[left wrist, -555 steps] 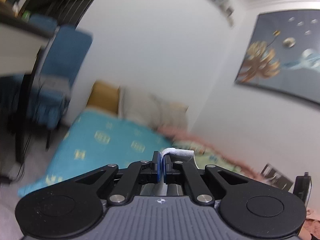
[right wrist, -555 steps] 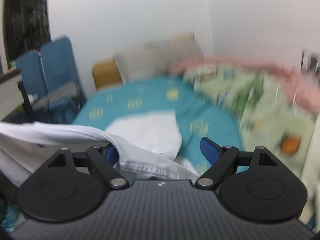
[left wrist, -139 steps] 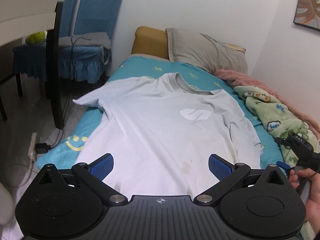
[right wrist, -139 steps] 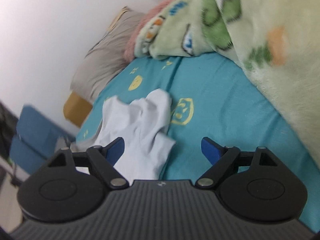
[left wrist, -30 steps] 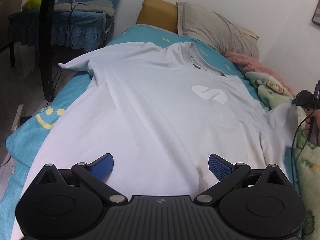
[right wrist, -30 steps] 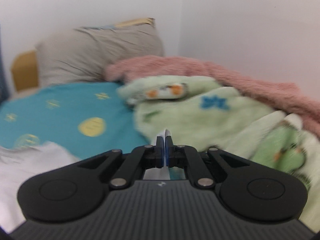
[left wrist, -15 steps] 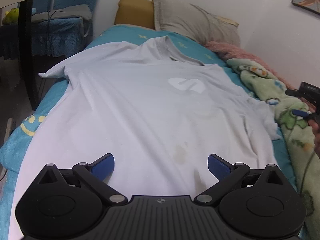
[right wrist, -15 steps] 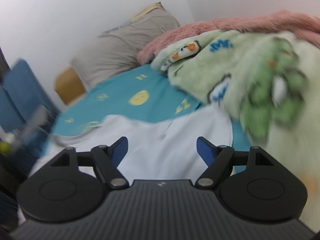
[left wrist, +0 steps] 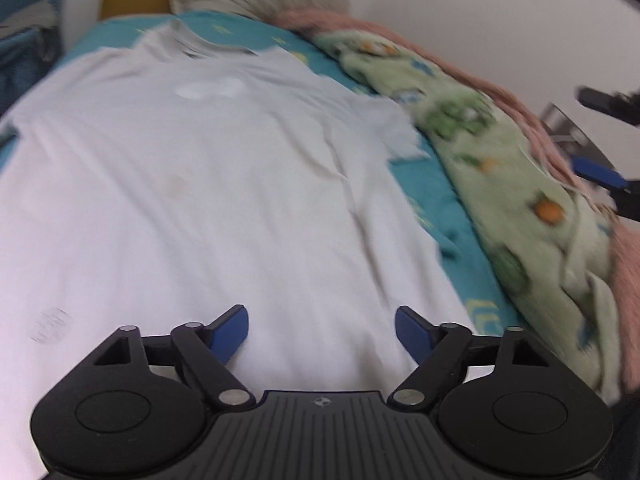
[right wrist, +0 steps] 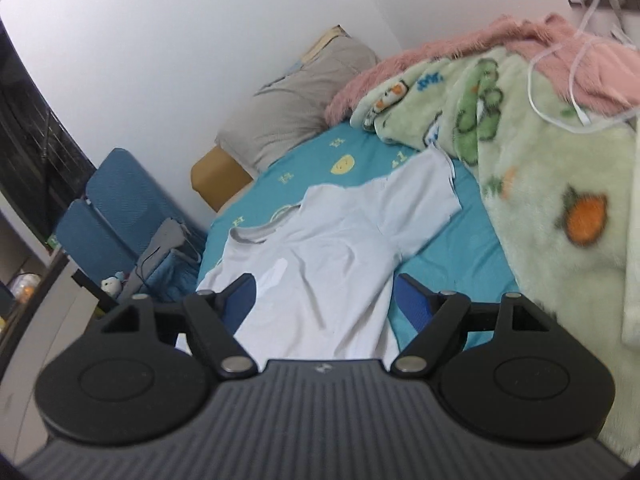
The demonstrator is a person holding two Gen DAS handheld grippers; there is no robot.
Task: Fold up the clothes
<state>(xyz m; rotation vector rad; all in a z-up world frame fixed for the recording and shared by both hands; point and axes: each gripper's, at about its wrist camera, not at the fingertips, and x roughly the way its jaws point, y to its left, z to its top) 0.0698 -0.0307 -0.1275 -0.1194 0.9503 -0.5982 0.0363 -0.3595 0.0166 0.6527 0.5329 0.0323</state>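
A white T-shirt (right wrist: pixel 332 248) lies flat on the bed (right wrist: pixel 452 256). Left tongs (left wrist: pixel 322 330) are closing, right tongs (right wrist: pixel 325 300) opening, both empty. Soft, light cloth; likely best pinched at sleeve or hem.

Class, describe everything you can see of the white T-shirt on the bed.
The white T-shirt lies spread out front side up on the teal bedsheet, collar toward the pillow. It looks like soft, thin cotton, lightly creased, with a ribbed round collar, short sleeves and a pale chest logo. One sleeve reaches to the edge of the green blanket. A faint brownish stain marks the front. Neither gripper holds it.
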